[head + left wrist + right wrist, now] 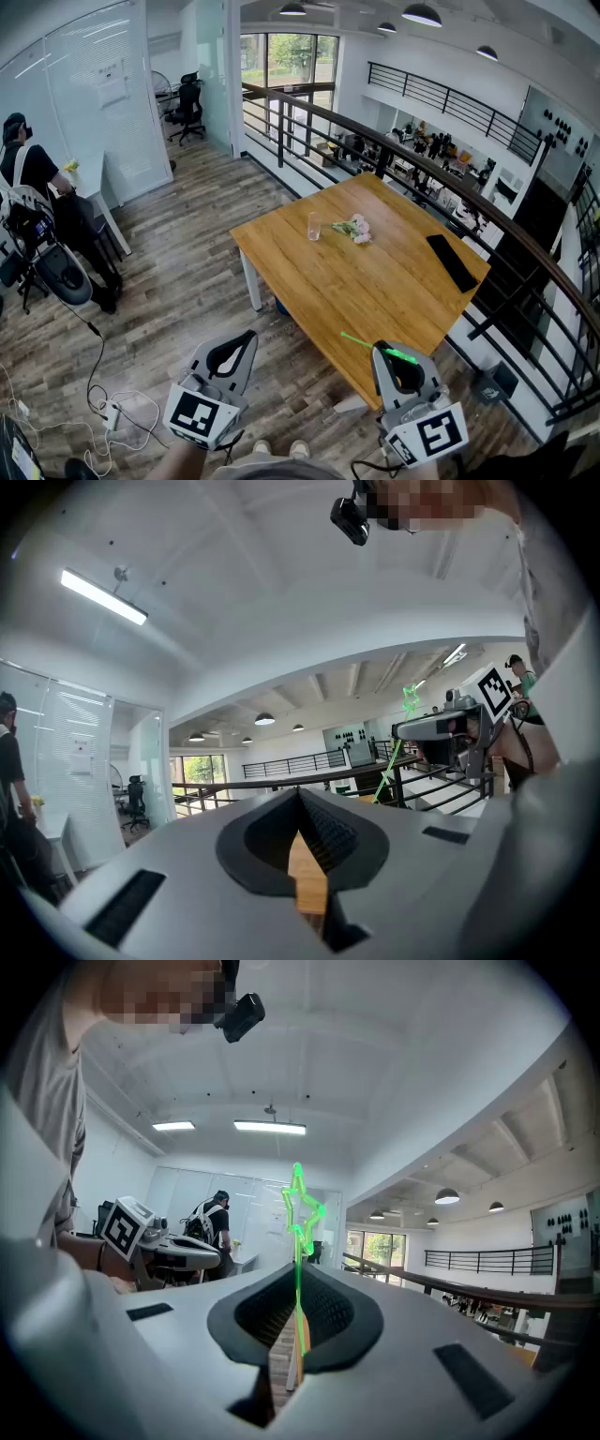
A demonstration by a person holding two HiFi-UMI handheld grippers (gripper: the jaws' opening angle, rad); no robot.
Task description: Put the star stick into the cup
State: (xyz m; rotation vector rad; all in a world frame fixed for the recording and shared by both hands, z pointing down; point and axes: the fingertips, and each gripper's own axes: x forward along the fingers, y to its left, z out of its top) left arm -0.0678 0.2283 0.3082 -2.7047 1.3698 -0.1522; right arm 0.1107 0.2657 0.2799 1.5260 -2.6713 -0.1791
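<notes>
Two grippers hang at the near end of a wooden surface (375,281). The right gripper (388,352) sits over the near corner of the surface, its fingers pressed together on the thin green star stick (300,1208). In the right gripper view the stick rises straight up out of the slit between the fingers, with the outlined star at its top, clear of the fingertips. In the head view the stick lies across that gripper's tip and reaches out to the left over the wood. The left gripper (240,343) hangs over the plank floor (178,272), just left of the surface. The left gripper view shows its fingers closed tip to tip on each other, with a sliver of wood showing behind them.

One cup (313,226), a clear glass, stands upright near the far end of the surface, well apart from both grippers and from the stick. It is too small in the head view to tell what, if anything, is in it. Just to its right a small bunch of pale flowers (353,228) lies on the wood, not in the cup. A flat black slab (452,262) lies near the right edge. A person (37,183) in dark clothes stands far off to the left, and white cables (112,408) trail on the floor.
</notes>
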